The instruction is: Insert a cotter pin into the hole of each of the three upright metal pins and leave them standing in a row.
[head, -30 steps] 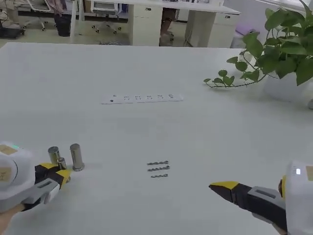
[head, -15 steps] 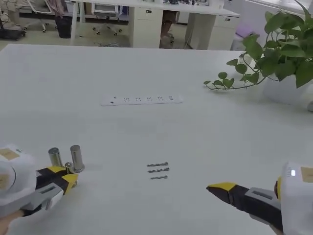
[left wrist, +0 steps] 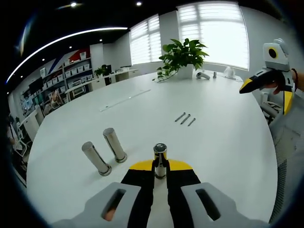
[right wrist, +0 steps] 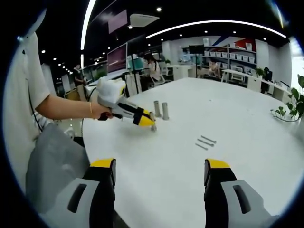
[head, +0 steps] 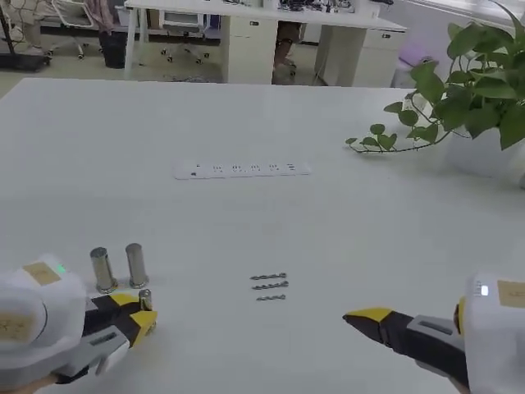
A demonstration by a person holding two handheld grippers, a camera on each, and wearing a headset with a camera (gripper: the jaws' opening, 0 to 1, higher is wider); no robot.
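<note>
**Left of the cotter pins [head: 269,286]: one pin gripped, two standing**

Nearest the person and left of the cotter pins, the left gripper [left wrist: 160,168] has its jaws clamped on the gripped metal pin [left wrist: 160,158], which is upright. Near-right of the cotter pins, the right gripper [right wrist: 160,166] hovers over the table [head: 369,222], jaws wide apart with nothing between them. Just beyond the gripped metal pin, the two standing metal pins [head: 119,267] sit side by side, not touching. The three cotter pins lie flat and parallel. Beyond them is a power strip [head: 242,170], with a potted plant [head: 476,74] far right.

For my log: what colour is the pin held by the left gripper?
Shiny silver; the pin shows best in the left gripper view.
</note>
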